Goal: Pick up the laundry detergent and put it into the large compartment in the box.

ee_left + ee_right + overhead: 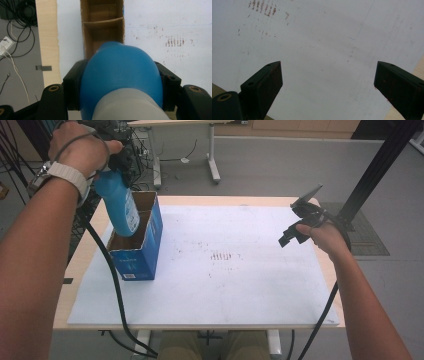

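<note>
The left tongs (120, 87) are clamped on a blue bottle (120, 75), one black jaw pressed against each flank of its rounded shoulder, just below the pale grey cap (130, 105) that shows at 6 o'clock in the left gripper view. In the high view the left tongs (120, 162) sit at about 10 o'clock of the desk, gripped by the left hand (82, 147), which wears a pale wristband, and the blue bottle (120, 202) hangs neck-up from them, slightly tilted, with its lower end inside the blue cardboard box (145, 255). That box stands open-topped on the left part of the white mat (225, 285), and the bottle is in the compartment nearer the person; whether its base touches the box floor cannot be told. The left gripper view looks down past the bottle into the brown interior of the blue cardboard box (103, 32), where a cardboard divider (103, 21) crosses it at 12 o'clock. The right tongs (327, 77) stand wide apart with nothing between them, hovering above the bare white mat (319, 45). In the high view the right tongs (295, 227) are at about 3 o'clock, held by the right hand (327, 237) near the mat's right edge, well apart from the box. Faint reddish-brown marks (222, 255) dot the mat's centre, and the pale wood of the desk (80, 265) frames the mat.
</note>
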`<state>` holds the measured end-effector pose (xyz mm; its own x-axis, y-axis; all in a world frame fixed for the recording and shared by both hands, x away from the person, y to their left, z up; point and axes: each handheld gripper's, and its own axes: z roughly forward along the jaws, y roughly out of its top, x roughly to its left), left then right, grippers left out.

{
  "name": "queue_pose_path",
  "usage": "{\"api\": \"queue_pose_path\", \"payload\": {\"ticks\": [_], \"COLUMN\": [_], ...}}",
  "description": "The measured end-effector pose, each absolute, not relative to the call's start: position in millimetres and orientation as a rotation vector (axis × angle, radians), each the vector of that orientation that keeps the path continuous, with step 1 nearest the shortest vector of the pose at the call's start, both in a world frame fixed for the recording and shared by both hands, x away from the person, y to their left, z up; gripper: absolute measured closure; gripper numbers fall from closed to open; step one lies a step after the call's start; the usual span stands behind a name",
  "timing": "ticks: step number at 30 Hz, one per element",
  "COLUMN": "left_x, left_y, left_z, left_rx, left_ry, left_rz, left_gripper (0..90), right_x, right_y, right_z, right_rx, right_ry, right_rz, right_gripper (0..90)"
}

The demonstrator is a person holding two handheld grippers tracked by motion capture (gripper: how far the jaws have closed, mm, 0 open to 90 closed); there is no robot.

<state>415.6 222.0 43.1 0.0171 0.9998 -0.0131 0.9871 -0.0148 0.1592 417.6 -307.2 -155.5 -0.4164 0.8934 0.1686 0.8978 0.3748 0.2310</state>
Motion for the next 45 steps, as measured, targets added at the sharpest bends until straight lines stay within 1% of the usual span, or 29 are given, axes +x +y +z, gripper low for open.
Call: {"api": "queue_pose_path", "payload": {"ticks": [19,38,45], "left_x": [422.5,432.5,434.8], "left_y": [235.8,233.8,231.1], "left_z": [24.9,-5.9,-15.5], "left_rx": [2.156,2.195,2.218], "left_ry": [2.115,2.096,2.091], "left_rz": [0.162,0.156,0.175], "left_gripper": [37.2,37.2,37.3], "right_x": [421.8,424.2,425.2], "right_y": [-301.7,-301.4,-301.8], "right_z": [-158.7,-164.0,-165.6], "right_rx": [-1.687,-1.688,-1.685], "right_ry": [-2.591,-2.581,-2.579], "right_rz": [-0.436,-0.427,-0.426], "right_gripper": [8.0,8.0,8.0]}}
